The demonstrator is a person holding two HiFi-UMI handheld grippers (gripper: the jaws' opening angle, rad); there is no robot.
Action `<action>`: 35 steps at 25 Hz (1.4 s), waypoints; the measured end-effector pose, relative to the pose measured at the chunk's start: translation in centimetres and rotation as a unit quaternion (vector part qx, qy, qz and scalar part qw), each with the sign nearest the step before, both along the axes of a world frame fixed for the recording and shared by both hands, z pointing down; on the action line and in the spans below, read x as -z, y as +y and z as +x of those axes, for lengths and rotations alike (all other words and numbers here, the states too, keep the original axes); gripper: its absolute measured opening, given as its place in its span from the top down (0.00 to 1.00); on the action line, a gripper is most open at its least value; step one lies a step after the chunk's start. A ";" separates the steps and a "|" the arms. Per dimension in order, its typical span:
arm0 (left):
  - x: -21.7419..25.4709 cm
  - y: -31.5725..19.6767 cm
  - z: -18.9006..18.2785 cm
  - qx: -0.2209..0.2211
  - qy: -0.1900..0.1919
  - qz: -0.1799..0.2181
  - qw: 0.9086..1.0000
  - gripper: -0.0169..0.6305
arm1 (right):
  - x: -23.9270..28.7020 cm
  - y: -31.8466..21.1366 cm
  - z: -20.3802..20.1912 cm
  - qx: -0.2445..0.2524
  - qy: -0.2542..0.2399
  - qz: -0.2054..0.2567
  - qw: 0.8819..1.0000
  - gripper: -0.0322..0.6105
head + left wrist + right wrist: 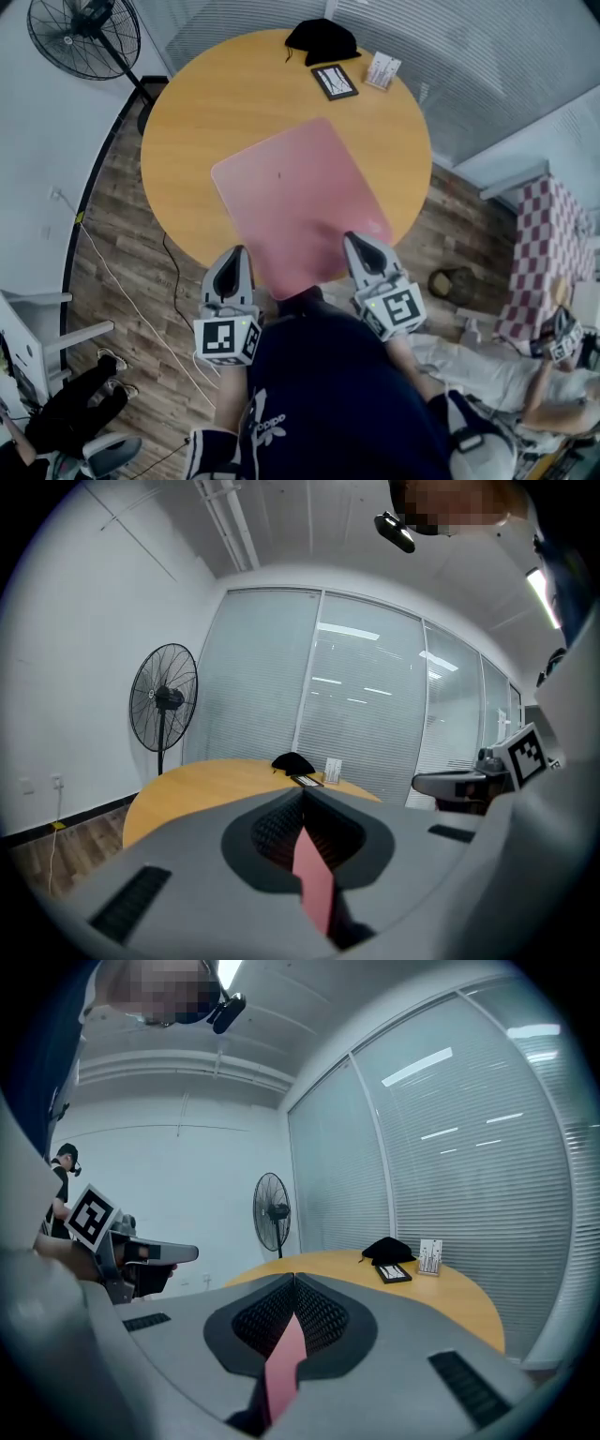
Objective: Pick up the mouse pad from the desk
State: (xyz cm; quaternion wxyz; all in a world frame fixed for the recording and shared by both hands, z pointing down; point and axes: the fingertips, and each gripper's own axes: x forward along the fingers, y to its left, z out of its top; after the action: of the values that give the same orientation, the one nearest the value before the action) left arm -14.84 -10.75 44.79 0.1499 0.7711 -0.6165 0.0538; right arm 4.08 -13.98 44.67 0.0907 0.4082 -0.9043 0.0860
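Pink mouse pad overhangs near edge of desk.

Right claw clamped on pink mouse pad; round desk beyond.

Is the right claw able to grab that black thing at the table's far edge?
Probably not: the right claw is shut on the pink mouse pad, and the black thing lies far across the table.

Pink mouse pad, honey-yellow table, black cloth, black standing fan, grey left tool and right tool bearing black-and-white square markers, red-and-white checked cloth, brown wood-plank floor.
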 end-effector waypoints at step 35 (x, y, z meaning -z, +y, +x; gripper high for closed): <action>-20.9 10.8 4.7 -0.074 0.147 -0.336 0.928 0.81 | -8.6 3.5 0.4 0.018 0.043 -0.125 0.991 0.95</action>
State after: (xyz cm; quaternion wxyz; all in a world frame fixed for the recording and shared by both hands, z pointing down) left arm -10.17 0.10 65.67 0.4845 0.7181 -0.4751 0.1549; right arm 4.44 -10.44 53.27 0.1812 0.3803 -0.8890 0.1797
